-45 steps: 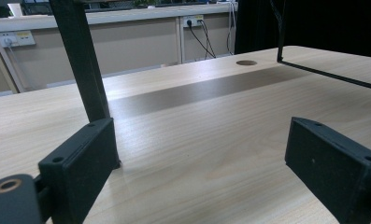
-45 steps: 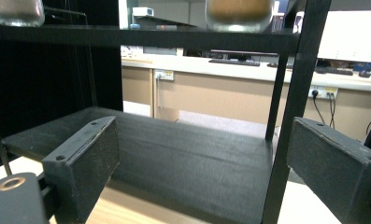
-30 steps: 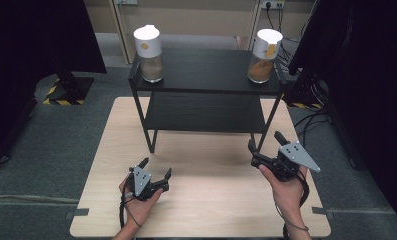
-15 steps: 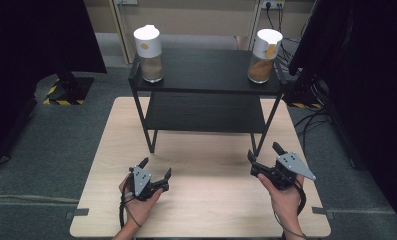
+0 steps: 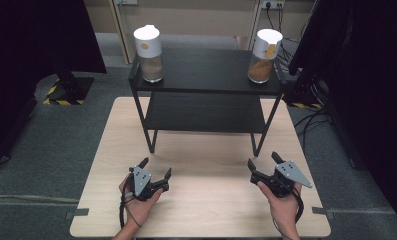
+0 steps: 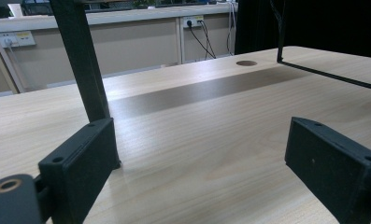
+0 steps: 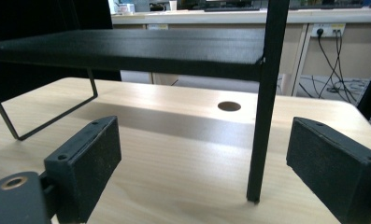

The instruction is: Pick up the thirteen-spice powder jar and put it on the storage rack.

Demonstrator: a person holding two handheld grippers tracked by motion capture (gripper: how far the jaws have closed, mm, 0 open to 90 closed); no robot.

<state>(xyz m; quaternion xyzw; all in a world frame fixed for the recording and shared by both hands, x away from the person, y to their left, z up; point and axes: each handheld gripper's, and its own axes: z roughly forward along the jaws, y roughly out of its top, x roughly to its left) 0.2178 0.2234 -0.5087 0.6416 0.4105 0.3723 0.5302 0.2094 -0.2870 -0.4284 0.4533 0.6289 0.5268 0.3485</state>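
Black curtains hide the room at nine and three o'clock as the left gripper [image 5: 155, 170] and right gripper [image 5: 262, 160], jaws wide and empty, rest low on the pale wooden table [image 5: 211, 200] before a black two-tier metal shelf [image 5: 206, 75].

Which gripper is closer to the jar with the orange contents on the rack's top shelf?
Right. The right gripper sits low on the table, below and slightly left of the jar in the high view. The left gripper lies far across at the table's other side.

Two hands enter from the near edge, each holding a gripper low and pointed forward. The left gripper [image 5: 153, 180] and the right gripper [image 5: 262, 170] both show jaws spread wide (nothing between them), apparently just above the worktop [image 5: 211, 200].
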